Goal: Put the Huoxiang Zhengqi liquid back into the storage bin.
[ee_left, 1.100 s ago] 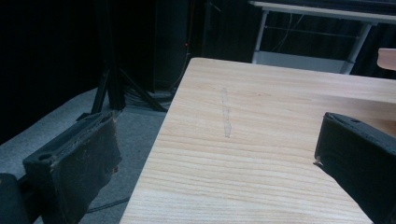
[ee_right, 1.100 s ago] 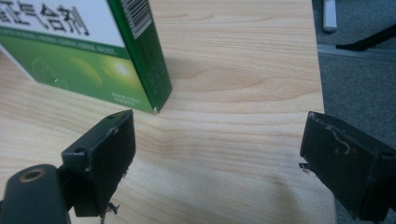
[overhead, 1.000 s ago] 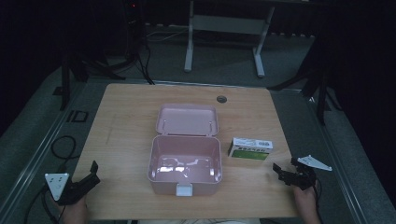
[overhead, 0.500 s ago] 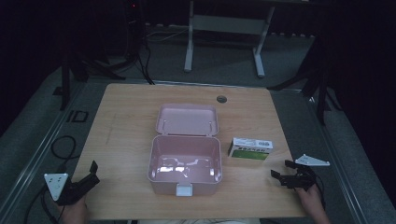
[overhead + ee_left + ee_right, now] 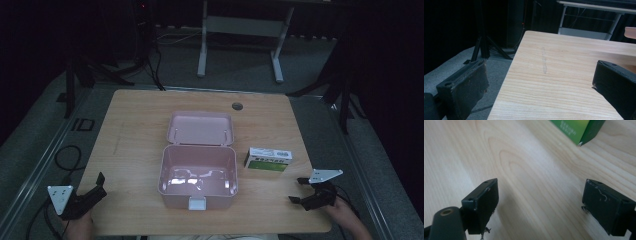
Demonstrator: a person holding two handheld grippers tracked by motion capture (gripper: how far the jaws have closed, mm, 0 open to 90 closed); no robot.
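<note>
High view — green box (image 5: 268, 159) near right tool (image 5: 299, 190) | jaws apart — empty

I hold my left gripper (image 5: 97, 186) low at my near left, jaws spread wide, and my right gripper (image 5: 298, 190) low at my near right, jaws equally wide.

Pink case (image 5: 198, 175), green-white carton (image 5: 268, 159), black tongs (image 5: 302, 190)

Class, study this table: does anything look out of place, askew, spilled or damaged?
Nothing stands out. The pink box sits open and empty at the table's centre, lid folded back. The green-and-white carton lies flat beside it. Nothing looks spilled or broken.
</note>
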